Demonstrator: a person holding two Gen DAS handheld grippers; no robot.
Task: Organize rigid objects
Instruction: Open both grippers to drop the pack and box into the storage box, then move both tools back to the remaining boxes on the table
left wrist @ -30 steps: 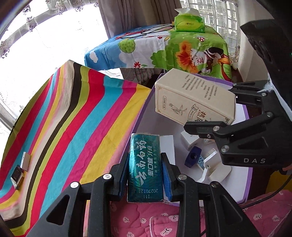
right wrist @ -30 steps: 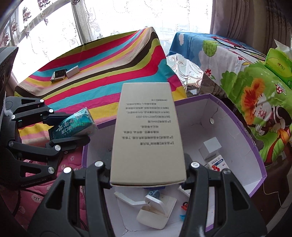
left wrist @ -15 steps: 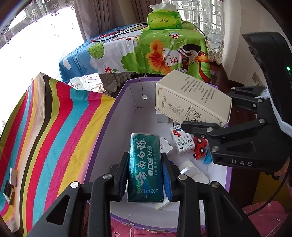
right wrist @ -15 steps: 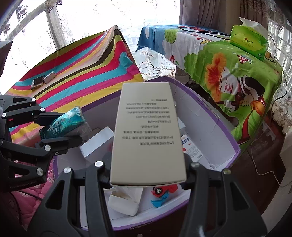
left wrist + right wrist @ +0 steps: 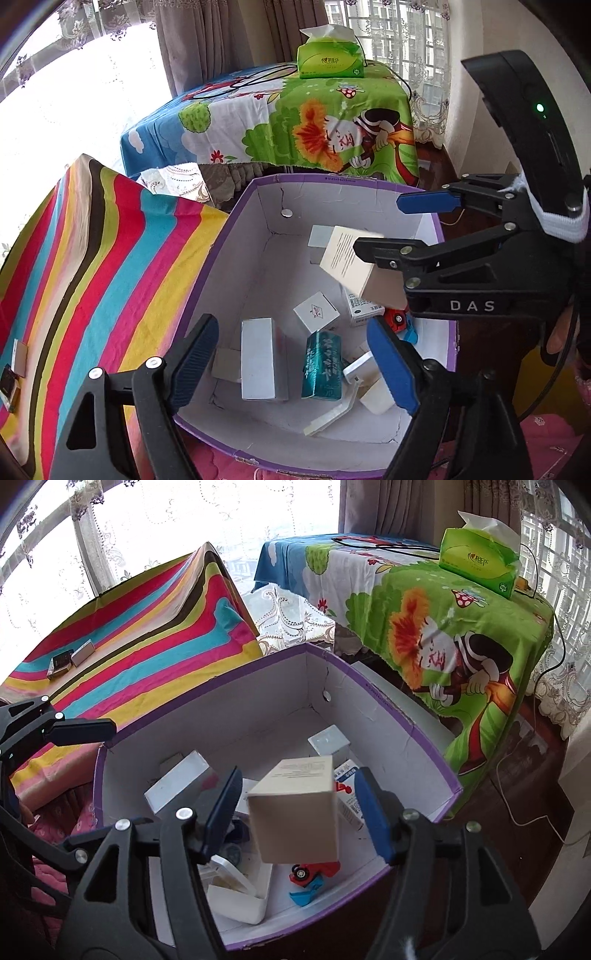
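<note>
Both grippers hang over the purple-rimmed storage box [image 5: 236,206], jaws opening. The left gripper [image 5: 291,360] grips nothing; its green packet [image 5: 322,365] lies on the box floor. The beige carton [image 5: 295,808] sits loose between the right gripper [image 5: 295,812] pads (seemingly mid-drop). Best to lift clear straight up. Striped cloth [image 5: 147,646] and a cartoon tablecloth [image 5: 443,627] flank the box by the window.

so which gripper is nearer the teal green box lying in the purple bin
Left. The left gripper hangs right over the teal green box; the right gripper is farther back, around the beige box.
</note>
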